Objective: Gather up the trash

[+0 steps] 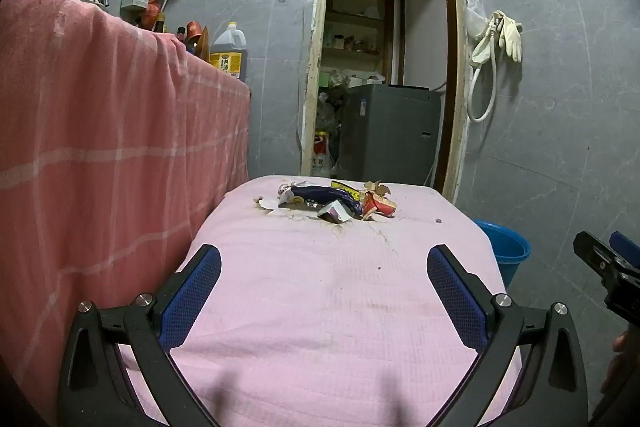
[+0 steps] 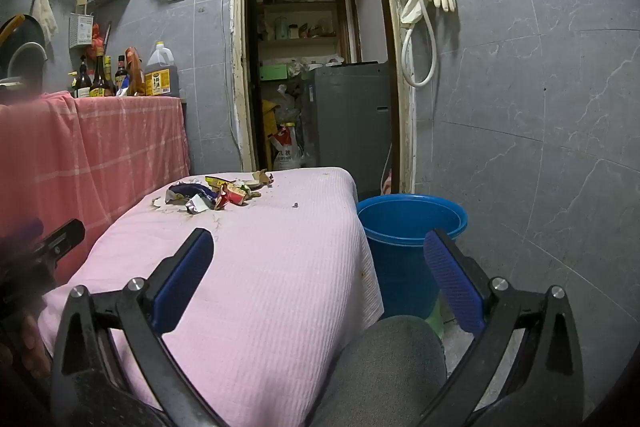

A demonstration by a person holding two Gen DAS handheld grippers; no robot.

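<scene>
A pile of trash [image 1: 328, 201] lies at the far end of a pink-covered table [image 1: 320, 307]: a dark blue and yellow wrapper, a red wrapper, a silver foil piece and torn paper scraps. The pile also shows in the right wrist view [image 2: 212, 195]. My left gripper [image 1: 324, 267] is open and empty above the near half of the table. My right gripper [image 2: 318, 251] is open and empty over the table's right edge. A blue bucket [image 2: 400, 247] stands on the floor right of the table, also in the left wrist view [image 1: 508, 247].
A counter draped in a red checked cloth [image 1: 100, 147] stands left of the table, with bottles and an oil jug [image 2: 160, 75] on top. An open doorway [image 2: 320, 67] lies behind. A grey-clothed knee [image 2: 380, 367] is at the table's near right. A small crumb [image 2: 296, 205] lies on the cloth.
</scene>
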